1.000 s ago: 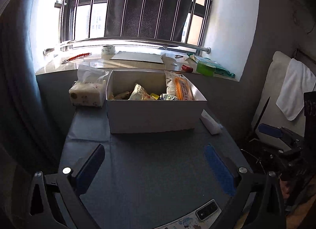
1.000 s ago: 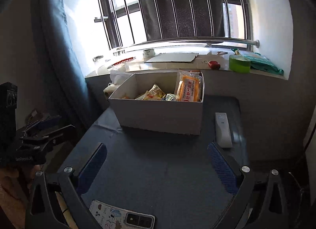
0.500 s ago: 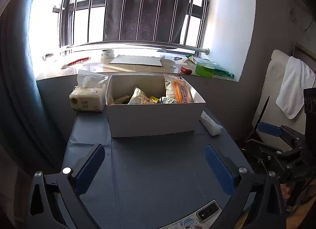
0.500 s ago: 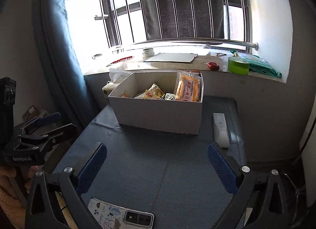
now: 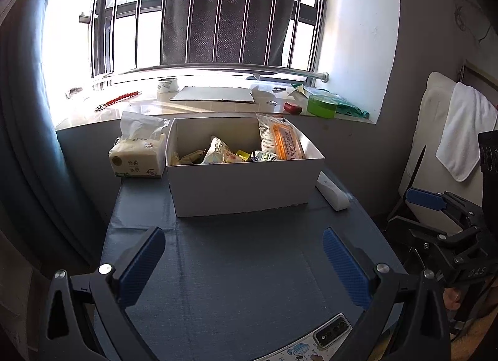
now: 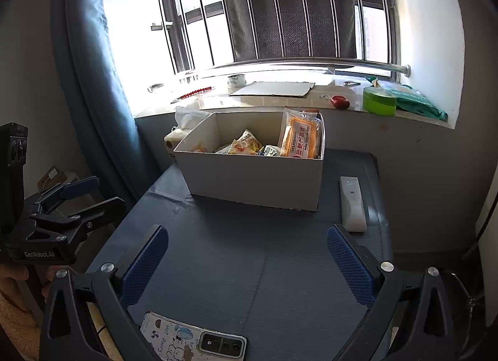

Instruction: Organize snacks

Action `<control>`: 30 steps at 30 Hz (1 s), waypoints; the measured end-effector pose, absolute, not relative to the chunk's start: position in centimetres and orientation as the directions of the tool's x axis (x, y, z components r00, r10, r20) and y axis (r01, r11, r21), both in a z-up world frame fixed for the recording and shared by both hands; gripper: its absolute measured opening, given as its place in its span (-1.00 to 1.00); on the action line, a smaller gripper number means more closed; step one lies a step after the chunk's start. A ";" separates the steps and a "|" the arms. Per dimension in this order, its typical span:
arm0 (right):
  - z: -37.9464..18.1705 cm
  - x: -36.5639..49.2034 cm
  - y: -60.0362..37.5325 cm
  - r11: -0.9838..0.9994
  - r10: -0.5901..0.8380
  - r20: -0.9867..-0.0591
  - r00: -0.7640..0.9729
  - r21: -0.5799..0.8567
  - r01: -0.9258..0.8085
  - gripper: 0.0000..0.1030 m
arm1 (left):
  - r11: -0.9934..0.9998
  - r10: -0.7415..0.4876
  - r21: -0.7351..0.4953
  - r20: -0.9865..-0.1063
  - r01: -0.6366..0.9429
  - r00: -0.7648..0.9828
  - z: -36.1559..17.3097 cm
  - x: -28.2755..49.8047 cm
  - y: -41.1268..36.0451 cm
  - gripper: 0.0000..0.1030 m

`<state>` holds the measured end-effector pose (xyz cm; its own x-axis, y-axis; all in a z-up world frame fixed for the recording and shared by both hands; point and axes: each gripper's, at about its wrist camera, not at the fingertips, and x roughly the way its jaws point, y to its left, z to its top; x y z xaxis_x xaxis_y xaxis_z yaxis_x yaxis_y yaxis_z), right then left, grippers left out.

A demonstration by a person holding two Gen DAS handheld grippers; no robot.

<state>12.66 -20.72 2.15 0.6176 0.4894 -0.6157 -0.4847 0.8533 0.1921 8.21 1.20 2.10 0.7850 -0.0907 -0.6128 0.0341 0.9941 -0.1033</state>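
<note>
Left wrist view: left gripper [image 5: 242, 264] was wide open, holding nothing, above the near half of the table [image 5: 249, 267]. White box [image 5: 242, 186] sat toward the table's far edge, with snack packets [image 5: 224, 154] inside and an orange packet [image 5: 284, 143] upright at its right end. Tissue pack [image 5: 138, 158] was at the far left corner, remote [image 5: 331, 193] along the right edge, phone [image 5: 323, 339] at the near edge.

Right wrist view: right gripper [image 6: 249, 264] was likewise fully open and empty over the near table. The box [image 6: 255, 183] stood mid-table toward the far edge.
</note>
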 end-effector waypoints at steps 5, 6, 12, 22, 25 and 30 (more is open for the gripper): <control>2.2 12.7 -20.7 0.852 0.491 -0.614 0.618 0.193 -0.486 1.00 | 0.994 -0.095 -0.103 -0.615 0.040 0.782 2.0 8.4 1.2 1.00; 2.2 12.7 -20.7 0.852 0.491 -0.614 0.618 0.192 -0.487 1.00 | 0.994 -0.098 -0.104 -0.615 0.042 0.782 2.0 8.4 1.2 1.00; 2.1 12.8 -20.7 0.852 0.490 -0.616 0.617 0.191 -0.487 1.00 | 0.994 -0.098 -0.103 -0.617 0.043 0.781 1.9 8.4 1.0 1.00; 1.9 12.8 -20.3 0.850 0.489 -0.623 0.611 0.184 -0.493 1.00 | 0.994 -0.092 -0.100 -0.626 0.037 0.774 1.5 8.5 1.3 1.00; 1.7 12.8 -20.3 0.850 0.489 -0.625 0.609 0.185 -0.493 1.00 | 0.995 -0.090 -0.098 -0.629 0.037 0.773 1.4 8.5 1.3 1.00; 1.6 12.8 -20.2 0.850 0.490 -0.628 0.605 0.187 -0.493 1.00 | 0.994 -0.094 -0.103 -0.633 0.036 0.769 1.2 8.5 1.3 1.00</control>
<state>12.83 -20.23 1.58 0.6053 0.4897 -0.6276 -0.4930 0.8496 0.1875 8.50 1.32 1.21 0.7687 -0.0935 -0.6328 0.0360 0.9940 -0.1032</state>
